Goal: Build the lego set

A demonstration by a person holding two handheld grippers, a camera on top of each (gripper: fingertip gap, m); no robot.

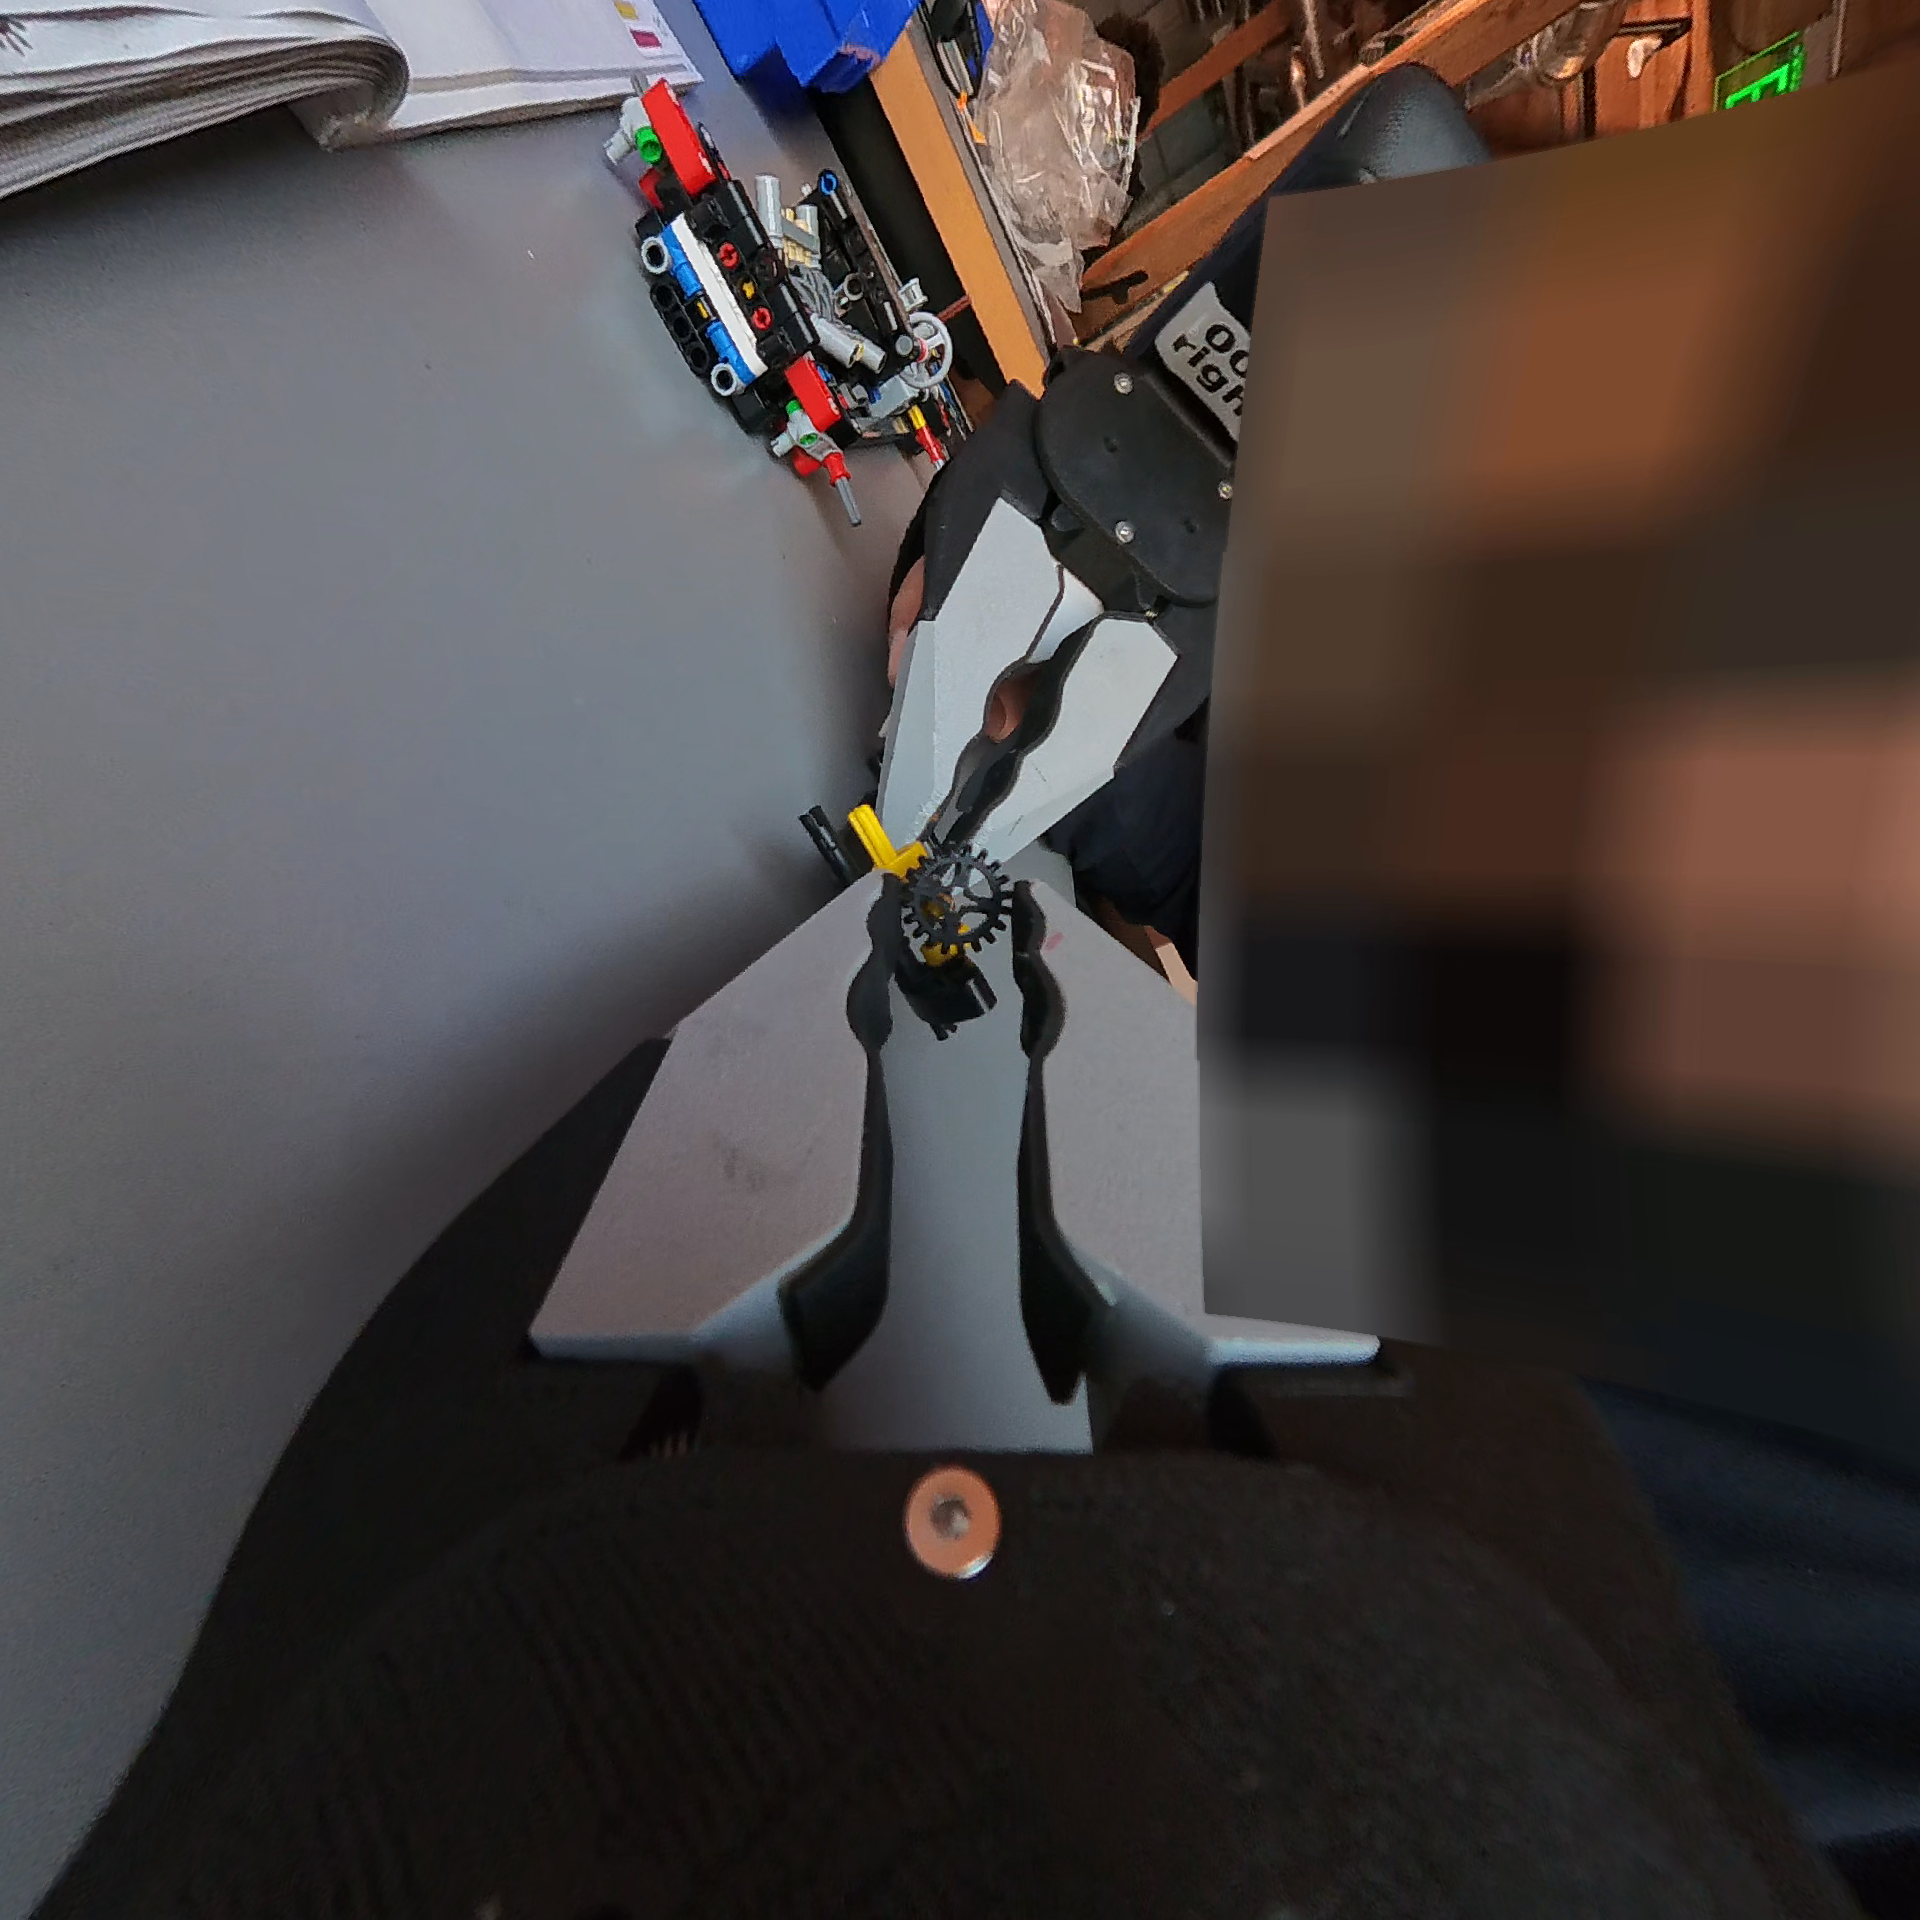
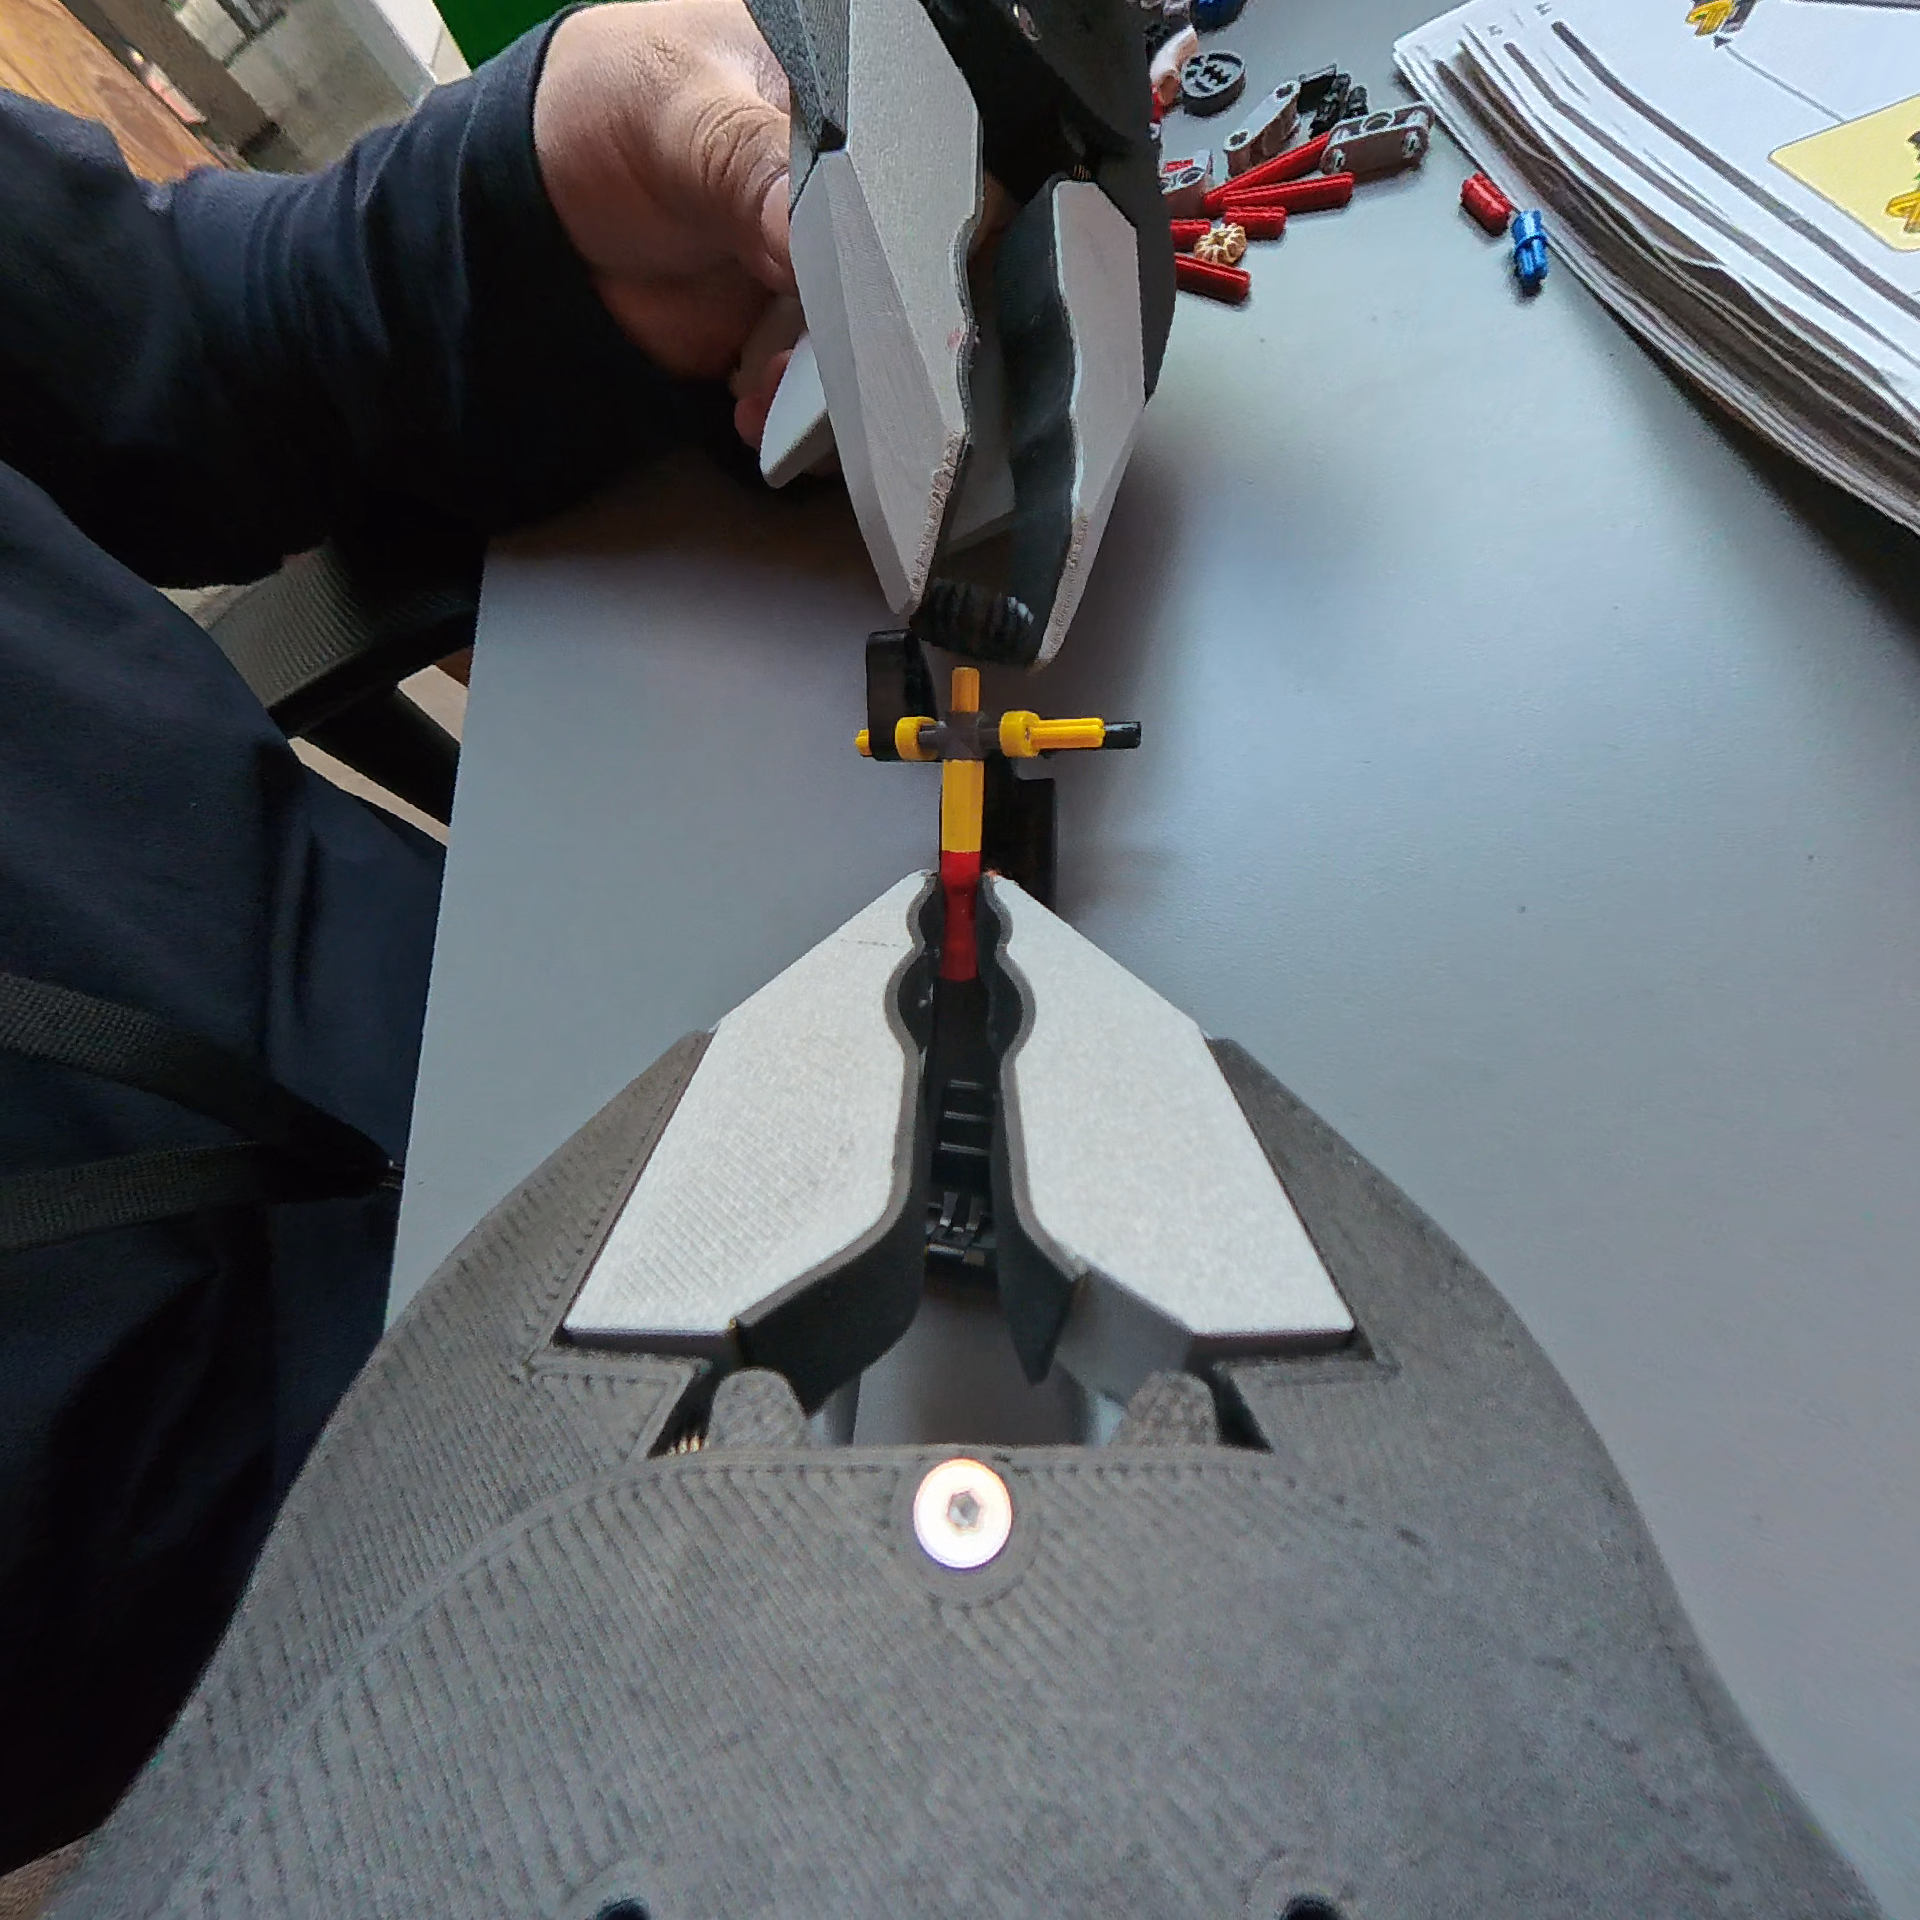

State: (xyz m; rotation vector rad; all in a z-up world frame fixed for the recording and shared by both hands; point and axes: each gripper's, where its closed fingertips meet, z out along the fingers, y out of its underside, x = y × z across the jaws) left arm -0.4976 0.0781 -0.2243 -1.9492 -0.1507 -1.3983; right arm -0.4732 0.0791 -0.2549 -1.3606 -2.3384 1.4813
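My right gripper (image 2: 961,894) is shut on the red axle (image 2: 958,925) of a small assembly. Above it a yellow axle (image 2: 961,790) meets a yellow cross axle (image 2: 1060,734) at a dark joint, with black pieces (image 2: 891,675) attached. My left gripper (image 2: 982,623) comes in from above with a black gear (image 2: 977,621) pinched between its fingertips, just over the yellow axle's top end. In the left wrist view the gear (image 1: 954,909) sits between the tips of my left gripper (image 1: 951,914). There the right gripper (image 1: 951,831) is shut just beyond it, beside a yellow axle (image 1: 873,836).
All of this is over a grey table (image 2: 1455,831) close to its near edge (image 2: 457,831). Loose red, grey and blue parts (image 2: 1257,197) and paper booklets (image 2: 1714,187) lie farther off. A built brick model (image 1: 748,301) and a blue bin (image 1: 810,36) stand at the back. A person's hand (image 2: 675,177) holds the left gripper. Some 4 cm of space lies between my two pairs of fingers.
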